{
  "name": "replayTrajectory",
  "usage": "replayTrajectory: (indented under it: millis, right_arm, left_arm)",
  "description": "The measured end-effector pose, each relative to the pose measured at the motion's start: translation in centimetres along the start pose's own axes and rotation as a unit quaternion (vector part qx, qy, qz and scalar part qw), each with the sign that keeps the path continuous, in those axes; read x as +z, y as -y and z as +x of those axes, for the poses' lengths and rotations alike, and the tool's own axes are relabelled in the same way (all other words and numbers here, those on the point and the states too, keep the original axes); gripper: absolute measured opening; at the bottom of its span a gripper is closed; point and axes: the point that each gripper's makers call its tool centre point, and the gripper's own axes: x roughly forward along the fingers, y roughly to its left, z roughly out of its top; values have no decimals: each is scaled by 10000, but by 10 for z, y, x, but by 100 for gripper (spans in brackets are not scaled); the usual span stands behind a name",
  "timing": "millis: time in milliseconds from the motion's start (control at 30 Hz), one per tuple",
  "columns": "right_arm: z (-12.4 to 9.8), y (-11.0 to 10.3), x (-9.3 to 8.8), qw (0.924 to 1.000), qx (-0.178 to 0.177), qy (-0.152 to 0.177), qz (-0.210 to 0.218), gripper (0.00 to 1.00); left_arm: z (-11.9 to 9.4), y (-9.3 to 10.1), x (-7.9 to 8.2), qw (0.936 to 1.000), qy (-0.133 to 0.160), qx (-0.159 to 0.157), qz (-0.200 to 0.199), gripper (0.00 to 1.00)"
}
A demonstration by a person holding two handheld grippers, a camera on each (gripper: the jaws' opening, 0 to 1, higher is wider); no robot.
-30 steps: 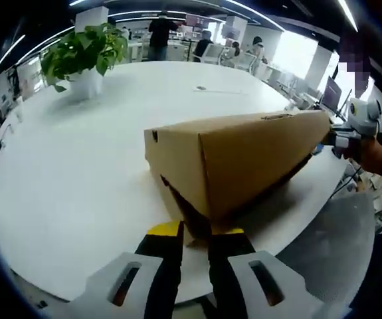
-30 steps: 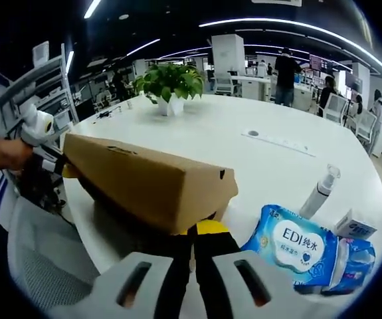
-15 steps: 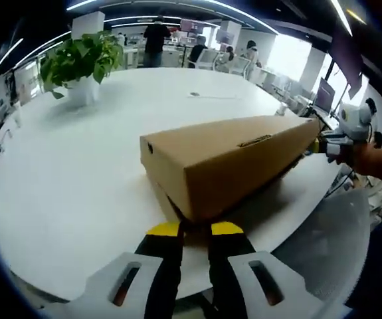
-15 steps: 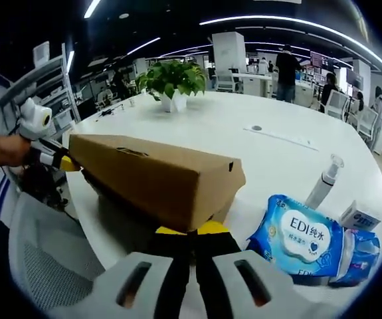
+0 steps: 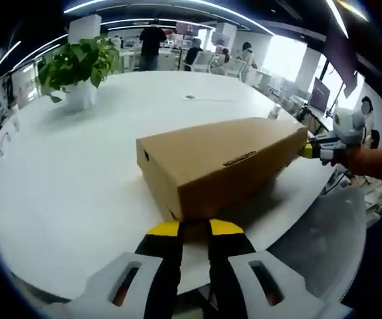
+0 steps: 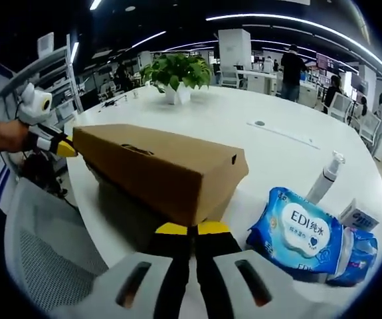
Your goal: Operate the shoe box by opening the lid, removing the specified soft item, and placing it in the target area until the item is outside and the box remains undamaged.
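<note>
— Where was the cardboard shoe box (image 5: 220, 163)?
— Lay lengthwise on the round white table (image 5: 78, 173), near its edge, lid down over the base.
— And the left gripper (image 5: 194, 228)?
— Sat at one short end of the box, yellow tips pinched on the lid's lower edge.
— The right gripper (image 6: 192, 228)?
— Clamped likewise on the opposite end, jaws nearly together on the lid edge.
— Anything else beside the box?
— A blue wet wipes pack (image 6: 299, 234) just beside it, a white pump bottle (image 6: 323, 178) behind that, and a potted plant (image 6: 179, 72) well beyond.
</note>
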Motion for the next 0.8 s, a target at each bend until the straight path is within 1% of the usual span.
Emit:
replayTrajectory:
  millis: [433,800]
  right_arm:
    - [-2,-1,-3,9999,-1,-58,-153,0]
    - [-5,-1,-8,9997,-29,-90,-209,1]
  left_arm:
    - [-1,0,-1,10000,67,-19,-9,11]
    - [1,-1,-9,10000,-12,-33,10,11]
